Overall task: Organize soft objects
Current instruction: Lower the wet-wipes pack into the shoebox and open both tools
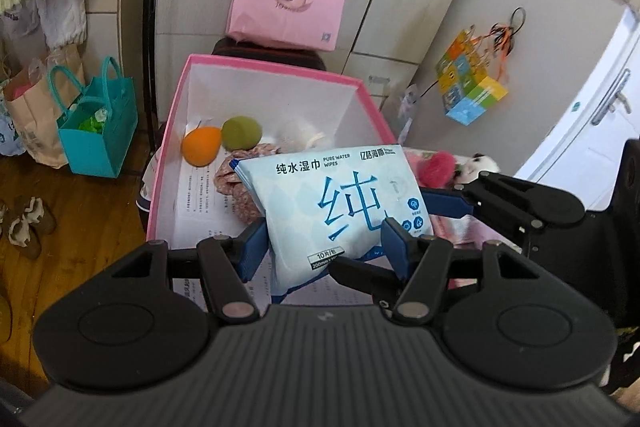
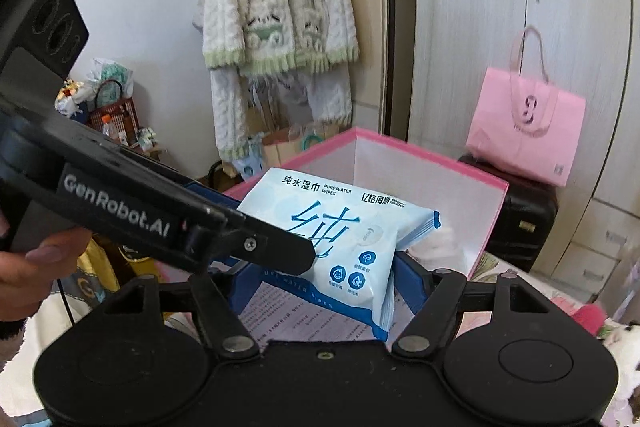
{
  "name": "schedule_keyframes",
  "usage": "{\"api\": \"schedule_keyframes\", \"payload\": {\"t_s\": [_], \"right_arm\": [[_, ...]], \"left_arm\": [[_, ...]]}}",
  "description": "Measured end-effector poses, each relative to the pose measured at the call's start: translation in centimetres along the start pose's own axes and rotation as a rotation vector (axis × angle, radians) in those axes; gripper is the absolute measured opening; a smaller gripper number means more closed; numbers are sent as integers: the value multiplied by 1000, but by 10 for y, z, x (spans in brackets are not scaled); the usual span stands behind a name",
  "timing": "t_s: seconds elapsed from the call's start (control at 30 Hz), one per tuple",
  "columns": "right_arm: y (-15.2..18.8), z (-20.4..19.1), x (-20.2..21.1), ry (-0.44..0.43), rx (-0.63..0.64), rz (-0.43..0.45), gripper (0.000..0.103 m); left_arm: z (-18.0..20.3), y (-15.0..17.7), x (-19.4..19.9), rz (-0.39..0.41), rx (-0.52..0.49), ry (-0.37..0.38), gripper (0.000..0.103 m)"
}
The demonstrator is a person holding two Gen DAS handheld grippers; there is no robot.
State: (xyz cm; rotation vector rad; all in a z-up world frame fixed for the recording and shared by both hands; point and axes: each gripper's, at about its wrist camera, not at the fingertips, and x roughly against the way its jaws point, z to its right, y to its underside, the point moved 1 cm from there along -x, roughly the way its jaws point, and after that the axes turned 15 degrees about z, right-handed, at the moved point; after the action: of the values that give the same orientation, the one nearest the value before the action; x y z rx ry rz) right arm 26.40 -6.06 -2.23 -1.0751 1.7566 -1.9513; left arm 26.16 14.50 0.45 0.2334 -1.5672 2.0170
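Note:
A light-blue pack of wet wipes [image 1: 340, 199] hangs over the open pink storage box [image 1: 276, 95]. My left gripper [image 1: 324, 231] is shut on its near end, blue fingers [image 1: 252, 251] on both sides. In the right wrist view the same pack [image 2: 340, 227] lies between the blue fingers [image 2: 412, 283] of my right gripper [image 2: 328, 263], touching both tips. The left gripper's black linkage [image 2: 256, 243] crosses in front of it. Inside the box lie an orange ball [image 1: 201, 146], a green ball [image 1: 241, 133], a floral cloth piece [image 1: 236, 187] and something white and fluffy [image 1: 296, 137].
A pink tote bag [image 1: 286, 7] stands on a dark suitcase [image 2: 520, 215] behind the box. A teal bag [image 1: 100, 123] sits on the wooden floor to the left. A pink plush [image 1: 438, 167] and a panda toy [image 1: 478, 165] lie right of the box. A hand [image 2: 36, 267] holds the left gripper.

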Motion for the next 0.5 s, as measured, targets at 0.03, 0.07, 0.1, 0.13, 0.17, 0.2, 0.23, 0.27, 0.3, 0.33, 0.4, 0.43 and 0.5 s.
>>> {"api": "schedule_keyframes", "payload": {"t_s": [0.03, 0.07, 0.1, 0.13, 0.17, 0.2, 0.23, 0.27, 0.3, 0.33, 0.4, 0.43, 0.5], "right_arm": [[1, 1, -6, -1, -3, -15, 76], [2, 2, -11, 0, -2, -28, 76], [2, 2, -16, 1, 3, -40, 76], [3, 2, -21, 4, 9, -52, 76], [4, 3, -26, 4, 13, -64, 76], [4, 2, -30, 4, 17, -76, 76], [5, 2, -34, 5, 25, -89, 76], [6, 2, -37, 6, 36, -100, 76], [6, 2, -41, 6, 45, -109, 75], [7, 2, -45, 12, 46, -118, 75], [10, 3, -49, 17, 44, -130, 74], [10, 4, -49, 13, 43, -135, 74], [9, 4, -45, 11, 45, -127, 74]], "left_arm": [[-4, 0, -5, -6, 7, -3, 59], [-7, 0, -11, -14, 12, -5, 59], [-10, 0, -15, -21, 14, -9, 59], [-13, 0, -19, -24, 14, -14, 59], [-15, 1, -22, -28, 14, -22, 59], [-17, 2, -25, -36, 12, -26, 59], [-20, 2, -29, -42, 9, -31, 59], [-22, 2, -31, -46, 2, -38, 59], [-22, 3, -34, -51, -12, -51, 59], [-21, 4, -37, -50, -45, -64, 60], [-18, 5, -40, -76, -110, -56, 63], [-19, 4, -38, -71, -92, -49, 63], [-20, 1, -33, -70, -81, -25, 63]]}}
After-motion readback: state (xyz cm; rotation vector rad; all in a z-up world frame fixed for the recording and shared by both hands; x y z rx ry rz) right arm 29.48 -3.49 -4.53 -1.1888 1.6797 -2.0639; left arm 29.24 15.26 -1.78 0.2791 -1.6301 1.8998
